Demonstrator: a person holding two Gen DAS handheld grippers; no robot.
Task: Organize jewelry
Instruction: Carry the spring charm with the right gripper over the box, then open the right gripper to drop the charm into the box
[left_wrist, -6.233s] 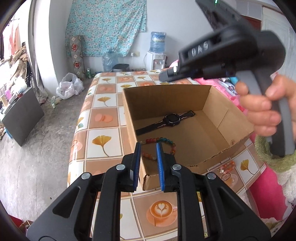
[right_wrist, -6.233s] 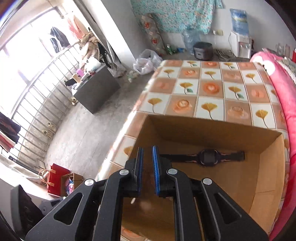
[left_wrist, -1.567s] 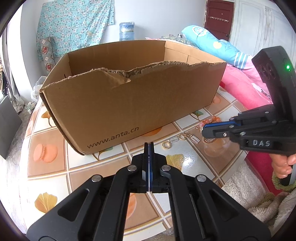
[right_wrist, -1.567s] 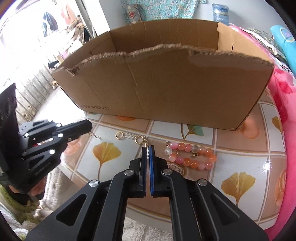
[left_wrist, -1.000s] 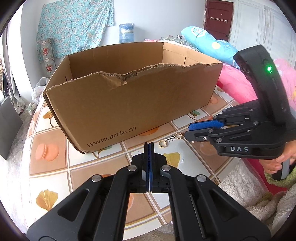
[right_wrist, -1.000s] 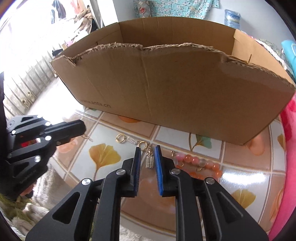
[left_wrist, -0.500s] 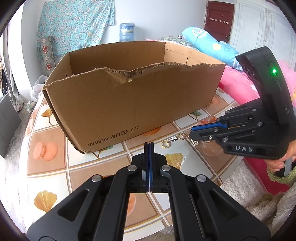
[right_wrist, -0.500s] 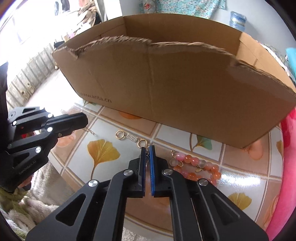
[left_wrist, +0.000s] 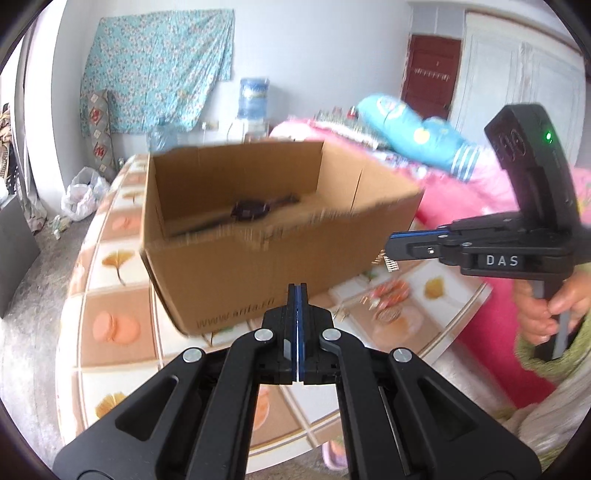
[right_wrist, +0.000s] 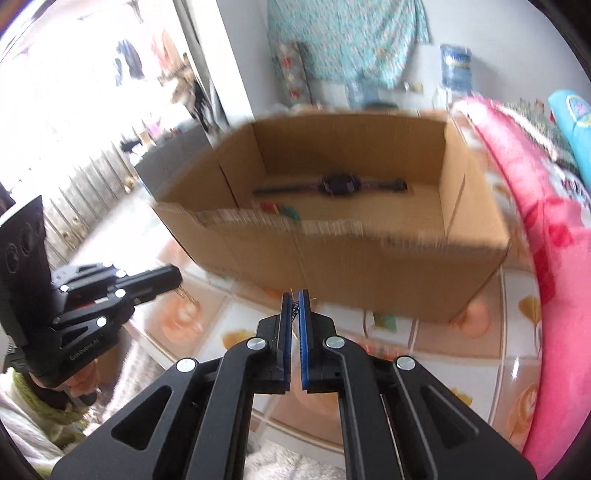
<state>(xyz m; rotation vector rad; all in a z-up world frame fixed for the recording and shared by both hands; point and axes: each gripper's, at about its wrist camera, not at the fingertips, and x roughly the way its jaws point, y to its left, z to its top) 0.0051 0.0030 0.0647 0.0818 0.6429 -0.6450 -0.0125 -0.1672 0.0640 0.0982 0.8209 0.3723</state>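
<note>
My right gripper is shut on a gold spring earring. In the left wrist view this earring dangles under the right gripper, above the table. My left gripper is shut. In the right wrist view a thin gold chain hangs from the tip of the left gripper. Both grippers hover before the open cardboard box, which holds a black watch and a coloured bead bracelet. A pink bead bracelet lies on the table.
The box stands on a tiled-pattern table whose near edge is just under both grippers. A pink blanket borders the table on the right. A hand holds the right gripper's grip. A water dispenser stands by the far wall.
The right gripper's jaws closed on the earring and lifted it off the table. Both grippers rose, so the inside of the box now shows over its torn front wall.
</note>
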